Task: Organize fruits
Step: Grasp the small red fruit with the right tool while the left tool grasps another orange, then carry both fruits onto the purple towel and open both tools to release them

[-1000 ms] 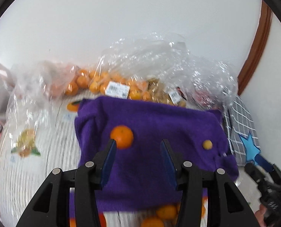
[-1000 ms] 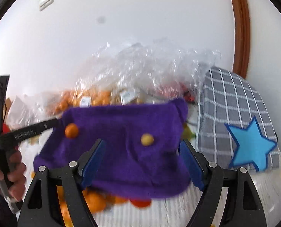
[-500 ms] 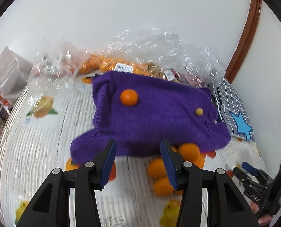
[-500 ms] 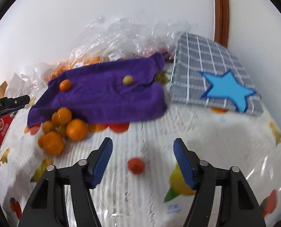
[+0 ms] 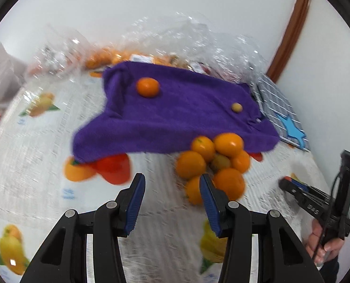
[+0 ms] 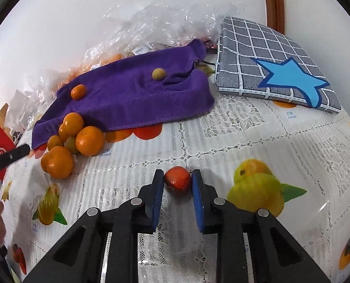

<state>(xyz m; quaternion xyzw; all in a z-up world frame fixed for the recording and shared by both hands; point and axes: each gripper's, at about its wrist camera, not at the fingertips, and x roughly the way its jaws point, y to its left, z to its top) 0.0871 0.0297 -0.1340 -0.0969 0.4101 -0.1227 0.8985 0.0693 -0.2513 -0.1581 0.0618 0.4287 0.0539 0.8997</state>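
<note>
- The tablecloth (image 6: 257,136) is white lace-patterned plastic, glossy, printed with pears, oranges and other fruit; small blue captions sit by the prints, too small to read.
- A heap of crinkled clear plastic bags (image 6: 165,21) lies against the white wall, with oranges and white barcode labels inside; the label text is unreadable.
- The purple towel (image 6: 132,96) is a soft, fuzzy cloth, rumpled, spread in front of the bags.
- The grey cushion (image 6: 269,54) is flat and square, with a white grid and a blue star patch, beside the towel's right end.
- The right gripper (image 6: 177,184), black with blue pads, has its jaws closed tight on a small red fruit (image 6: 177,180), shiny and round, resting on the tablecloth.
- The left gripper (image 5: 172,198) has its jaws partly apart with nothing between them, just above the cloth near the orange pile.
- A pile of mandarins (image 6: 71,141), smooth and round, sits at the towel's near left corner, touching one another.
- One small mandarin (image 6: 78,92) lies on the towel.
- A small yellowish-brown round fruit (image 6: 159,73) lies on the towel further right.
</note>
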